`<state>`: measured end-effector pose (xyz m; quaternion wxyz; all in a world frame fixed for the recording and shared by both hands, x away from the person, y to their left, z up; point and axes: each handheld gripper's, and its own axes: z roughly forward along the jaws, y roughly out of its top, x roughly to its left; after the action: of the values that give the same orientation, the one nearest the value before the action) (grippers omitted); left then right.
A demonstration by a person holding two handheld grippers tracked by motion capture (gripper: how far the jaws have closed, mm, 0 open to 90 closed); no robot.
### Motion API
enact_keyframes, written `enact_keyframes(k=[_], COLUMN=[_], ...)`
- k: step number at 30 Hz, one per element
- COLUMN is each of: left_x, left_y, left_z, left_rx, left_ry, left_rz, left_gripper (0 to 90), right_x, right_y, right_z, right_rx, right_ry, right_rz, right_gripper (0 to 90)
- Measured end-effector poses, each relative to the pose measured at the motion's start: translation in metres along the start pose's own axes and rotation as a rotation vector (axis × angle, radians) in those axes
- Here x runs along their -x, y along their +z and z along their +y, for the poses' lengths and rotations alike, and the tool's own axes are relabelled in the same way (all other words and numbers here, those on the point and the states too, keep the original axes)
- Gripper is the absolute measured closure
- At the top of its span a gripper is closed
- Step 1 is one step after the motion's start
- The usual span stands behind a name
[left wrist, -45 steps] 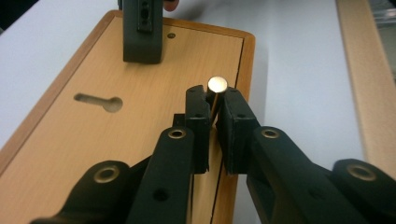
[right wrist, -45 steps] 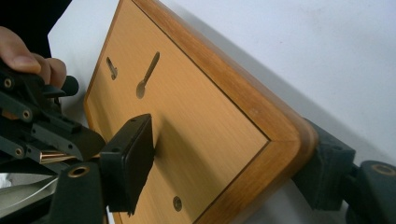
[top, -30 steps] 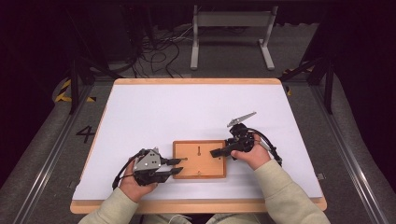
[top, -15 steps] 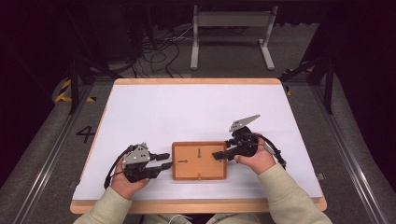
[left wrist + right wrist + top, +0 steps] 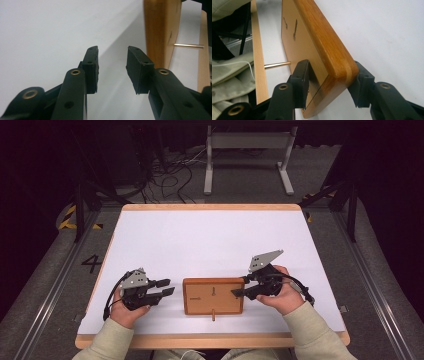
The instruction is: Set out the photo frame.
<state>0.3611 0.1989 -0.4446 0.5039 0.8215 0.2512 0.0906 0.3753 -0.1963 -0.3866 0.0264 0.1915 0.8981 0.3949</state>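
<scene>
The wooden board (image 5: 213,296) lies flat near the front edge of the white table (image 5: 210,240), its long axis running left to right and a thin metal pin (image 5: 213,315) pointing from its front edge toward the person. The right gripper (image 5: 239,286) has just been closing its jaws and pinches the board's right end. The left gripper (image 5: 167,287) sits just left of the board, its jaws having just been spreading with nothing between them.

From my remote seat I see a white counter (image 5: 210,240) with a light wooden edge, brightly lit while the room around it sinks into darkness. The floor (image 5: 45,295) is grey carpet, marked with a dark "4" (image 5: 93,263) left of the counter and yellow-black hazard tape (image 5: 67,217) farther back. Metal rails (image 5: 372,285) run along both sides. Behind the counter stands a grey metal stand (image 5: 247,157), beside a tangle of black cables (image 5: 167,177) on the floor.
</scene>
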Motion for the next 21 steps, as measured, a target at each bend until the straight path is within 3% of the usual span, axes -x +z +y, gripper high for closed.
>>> enact_keyframes(k=[6, 10, 17, 21], left_x=[-0.002, -0.004, -0.004, -0.004], left_y=[0.001, 0.003, 0.005, 0.005], left_z=[-0.002, -0.002, -0.002, -0.002], left_rx=[-0.009, -0.01, -0.014, -0.013], left_ry=[-0.007, -0.013, -0.013, -0.019], left_rz=[0.008, 0.008, 0.005, 0.007], left_gripper=[61.4, 61.2, 60.3, 59.7], right_x=[-0.008, -0.009, -0.014, -0.022], right_y=[-0.004, -0.003, -0.001, 0.012], right_z=[0.001, 0.0, 0.0, 0.003], right_rx=[-0.016, -0.009, -0.002, -0.036], right_ry=[-0.061, -0.068, -0.071, -0.11], right_rz=[0.001, 0.01, 0.079, 0.118], right_gripper=[57.7, 58.1, 59.4, 61.7])
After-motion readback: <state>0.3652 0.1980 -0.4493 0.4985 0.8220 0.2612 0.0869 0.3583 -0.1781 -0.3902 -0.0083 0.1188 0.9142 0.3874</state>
